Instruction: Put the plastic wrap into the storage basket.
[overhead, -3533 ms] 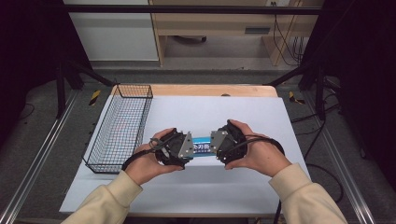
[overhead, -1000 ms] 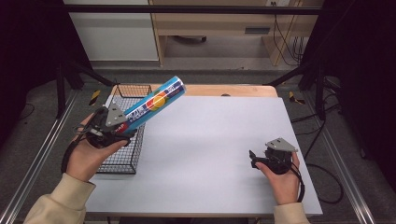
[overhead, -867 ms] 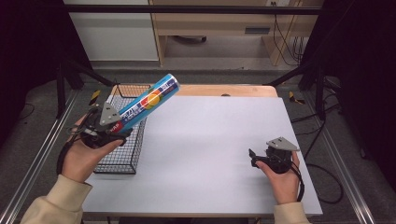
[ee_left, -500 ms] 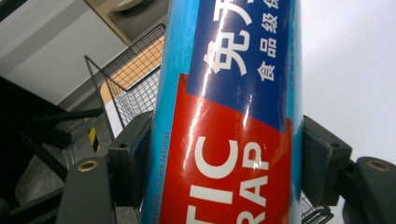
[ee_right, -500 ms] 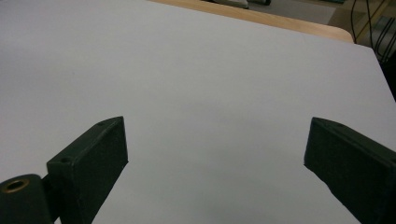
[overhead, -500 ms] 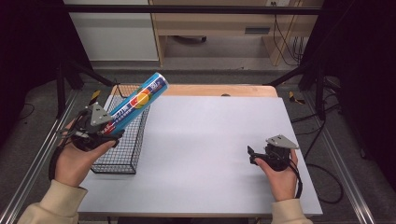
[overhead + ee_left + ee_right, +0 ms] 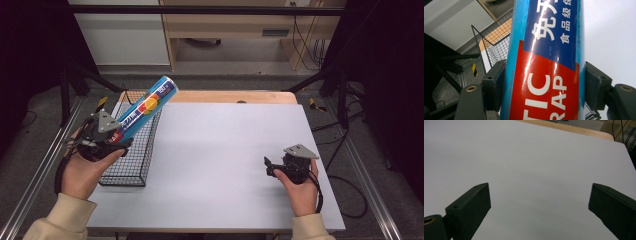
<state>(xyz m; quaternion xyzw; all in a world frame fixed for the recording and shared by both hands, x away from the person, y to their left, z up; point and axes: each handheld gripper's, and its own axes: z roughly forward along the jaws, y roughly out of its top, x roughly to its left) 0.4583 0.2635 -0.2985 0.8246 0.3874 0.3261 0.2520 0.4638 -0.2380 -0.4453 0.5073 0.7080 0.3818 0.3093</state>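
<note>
White laminate covers the table [image 7: 225, 150], with a strip of bare wood showing along its far edge and metal rails running down both sides over a grey floor. Beyond it the room is dim: black stands angle in from left and right, a pale cabinet front and a wooden bench with dangling cables sit at the back. A black wire basket [image 7: 131, 160] stands along the table's left edge. Over that basket, the left gripper [image 7: 111, 139] pinches a long blue tube [image 7: 145, 107] near its lower end, so that the tube slants up and away toward the far right, its capped top raised well above the basket's far end. In the left gripper view both pads press flat against the sides of the tube [image 7: 544, 60], and the printing is close enough to read in part: white capitals ending "TIC" and "RAP" on a red panel, small grey lettering "SUPERIOR STRENGTH" running up the side, and white Chinese characters on a dark blue panel above. From above, the same wrapper shows a red and yellow round mark and more white characters too small to read. The right gripper [image 7: 270, 167] rests low over the table's near right part, in the person's hand, and its jaws have just been opening; in the right gripper view they stand spread wide with bare white tabletop [image 7: 536, 170] between them.
</note>
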